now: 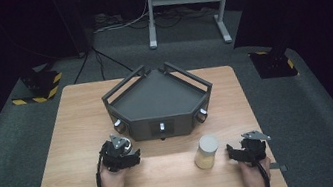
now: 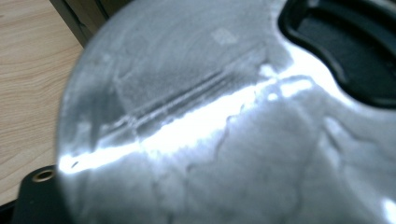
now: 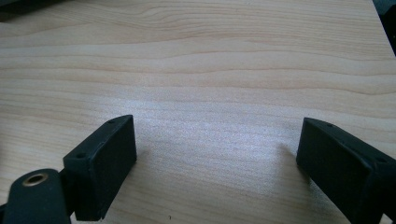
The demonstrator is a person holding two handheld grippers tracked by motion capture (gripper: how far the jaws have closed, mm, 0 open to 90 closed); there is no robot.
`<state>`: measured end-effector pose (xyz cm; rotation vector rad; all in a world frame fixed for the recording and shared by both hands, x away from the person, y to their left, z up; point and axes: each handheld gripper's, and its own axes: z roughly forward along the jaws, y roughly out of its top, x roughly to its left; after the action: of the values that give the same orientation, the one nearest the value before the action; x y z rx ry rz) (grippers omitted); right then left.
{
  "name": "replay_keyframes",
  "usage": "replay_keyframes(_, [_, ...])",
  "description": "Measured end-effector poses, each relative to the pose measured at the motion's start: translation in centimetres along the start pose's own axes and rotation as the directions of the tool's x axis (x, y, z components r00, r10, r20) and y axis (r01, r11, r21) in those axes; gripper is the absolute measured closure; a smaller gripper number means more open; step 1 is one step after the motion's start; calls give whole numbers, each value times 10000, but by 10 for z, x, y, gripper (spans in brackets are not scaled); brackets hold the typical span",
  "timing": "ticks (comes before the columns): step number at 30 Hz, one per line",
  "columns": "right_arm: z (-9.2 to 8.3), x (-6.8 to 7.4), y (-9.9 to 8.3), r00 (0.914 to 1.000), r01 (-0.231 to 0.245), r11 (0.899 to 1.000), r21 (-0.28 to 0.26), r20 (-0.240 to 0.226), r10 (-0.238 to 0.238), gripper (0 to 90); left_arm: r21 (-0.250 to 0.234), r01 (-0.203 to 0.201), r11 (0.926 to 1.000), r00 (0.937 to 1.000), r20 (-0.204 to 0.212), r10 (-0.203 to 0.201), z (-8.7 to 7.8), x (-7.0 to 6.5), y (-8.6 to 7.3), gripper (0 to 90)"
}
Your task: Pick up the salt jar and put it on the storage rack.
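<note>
The left gripper sits near the front left of the wooden table, held in the person's left hand. A shiny silver thing is pressed right up close to it, between its black jaws. It looks round and smooth, with a bright streak of light across it. I cannot tell if the jaws are squeezing it yet. Just behind this gripper stands a dark grey tray stand with knobs on its front.

The right gripper rests low over the table on the right side. Its jaws stand wide apart with bare wood between them. A jar with a white lid and yellowish stuff inside stands just beside it, between the two grippers.
</note>
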<state>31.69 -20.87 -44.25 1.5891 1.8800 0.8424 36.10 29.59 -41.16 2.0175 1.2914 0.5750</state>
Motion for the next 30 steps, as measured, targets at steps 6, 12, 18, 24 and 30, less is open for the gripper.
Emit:
replay_keyframes(6, [0, 0, 0, 10000, 37, 10000, -11, -12, -37, 119, -29, 79, 10000, 10000, -21, -80, 1, 0, 0, 220])
replay_keyframes(12, [0, 0, 0, 10000, 49, 10000, -15, -9, -49, 120, -67, 96, 9999, 9999, 91, -95, 1, 2, -1, 288])
replay_keyframes(18, [0, 0, 0, 10000, 68, 10000, -23, 3, -68, 121, -85, 97, 9999, 9997, 211, -95, 1, 4, -1, 299])
replay_keyframes(24, [0, 0, 0, 10000, 71, 10000, -23, 4, -71, 121, -89, 128, 9999, 9998, 152, -127, 1, 3, -1, 301])
replay_keyframes(30, [0, 0, 0, 10000, 64, 10000, -23, -3, -64, 122, -129, -46, 9999, 9994, -331, 42, 0, -7, -1, 303])
